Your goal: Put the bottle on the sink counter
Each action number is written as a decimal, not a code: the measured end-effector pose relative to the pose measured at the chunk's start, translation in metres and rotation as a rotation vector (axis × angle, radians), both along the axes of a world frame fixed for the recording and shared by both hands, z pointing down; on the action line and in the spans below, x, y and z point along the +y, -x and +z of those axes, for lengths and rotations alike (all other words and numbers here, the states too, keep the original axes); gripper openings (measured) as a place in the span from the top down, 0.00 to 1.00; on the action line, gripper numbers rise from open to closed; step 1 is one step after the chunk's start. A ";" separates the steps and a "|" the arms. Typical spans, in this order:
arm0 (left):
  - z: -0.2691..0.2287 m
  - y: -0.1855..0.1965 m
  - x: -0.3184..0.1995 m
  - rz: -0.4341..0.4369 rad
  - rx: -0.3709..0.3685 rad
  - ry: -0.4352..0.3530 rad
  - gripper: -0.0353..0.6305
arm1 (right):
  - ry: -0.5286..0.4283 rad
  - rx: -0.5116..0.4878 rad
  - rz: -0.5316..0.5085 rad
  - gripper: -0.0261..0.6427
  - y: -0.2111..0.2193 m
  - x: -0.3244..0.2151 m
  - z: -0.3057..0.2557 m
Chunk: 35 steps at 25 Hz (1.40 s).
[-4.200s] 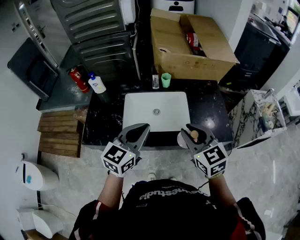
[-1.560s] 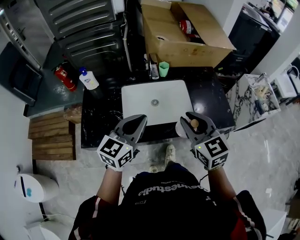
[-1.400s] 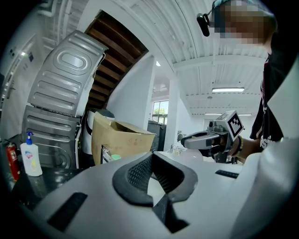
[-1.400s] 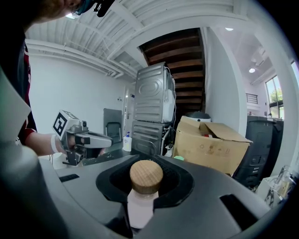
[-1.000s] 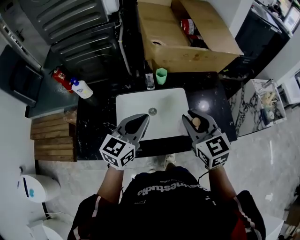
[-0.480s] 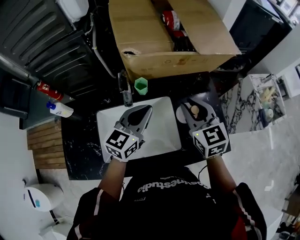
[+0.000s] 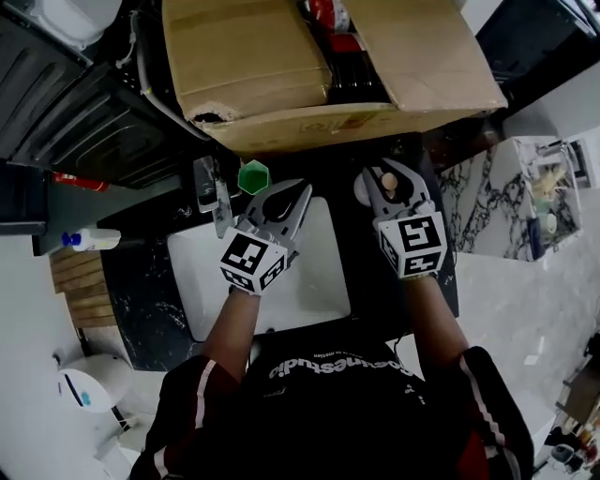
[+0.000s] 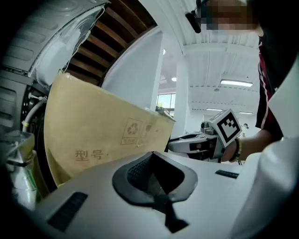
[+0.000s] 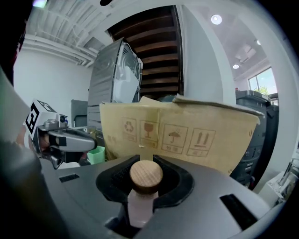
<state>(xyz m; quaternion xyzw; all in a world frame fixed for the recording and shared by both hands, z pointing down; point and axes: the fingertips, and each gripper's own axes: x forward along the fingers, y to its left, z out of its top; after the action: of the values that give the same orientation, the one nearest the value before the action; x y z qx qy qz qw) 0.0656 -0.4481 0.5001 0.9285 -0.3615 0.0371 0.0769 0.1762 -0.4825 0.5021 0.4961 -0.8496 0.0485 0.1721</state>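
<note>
Bottle with a round wooden cap sits in the right gripper. The jaws are clenched on the pale neck just under the cap, and the bottle is upright. In the head view it is over the black bench, to the right of the white sink and just in front of the cardboard box. Cannot tell whether its base touches the bench.

The left gripper has its jaws closed together, tips meeting, nothing between them. It hangs over the back edge of the sink, just beside the green cup. The two grippers are side by side and apart.

A clear container stands left of the cup, at the sink's back corner. The box flaps are open, with a red item inside; the box front shows printed handling symbols in the right gripper view. A white bottle with a blue top lies off to the left, well apart from the bench.
</note>
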 end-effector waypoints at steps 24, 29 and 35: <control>0.049 -0.009 -0.014 0.030 -0.039 0.112 0.93 | 0.081 0.065 -0.029 0.72 0.011 -0.065 0.084; 0.016 0.005 0.021 0.027 -0.041 0.066 0.93 | 0.062 0.056 0.009 0.68 -0.002 -0.039 0.050; -0.028 0.058 0.079 -0.041 -0.032 -0.001 0.93 | -0.038 0.052 0.077 0.68 -0.016 0.012 -0.014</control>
<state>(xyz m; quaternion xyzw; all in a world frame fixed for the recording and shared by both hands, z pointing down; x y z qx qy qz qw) 0.0079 -0.3694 0.4722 0.9202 -0.3817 0.0500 0.0716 0.1926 -0.4710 0.4884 0.5326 -0.8260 0.0263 0.1825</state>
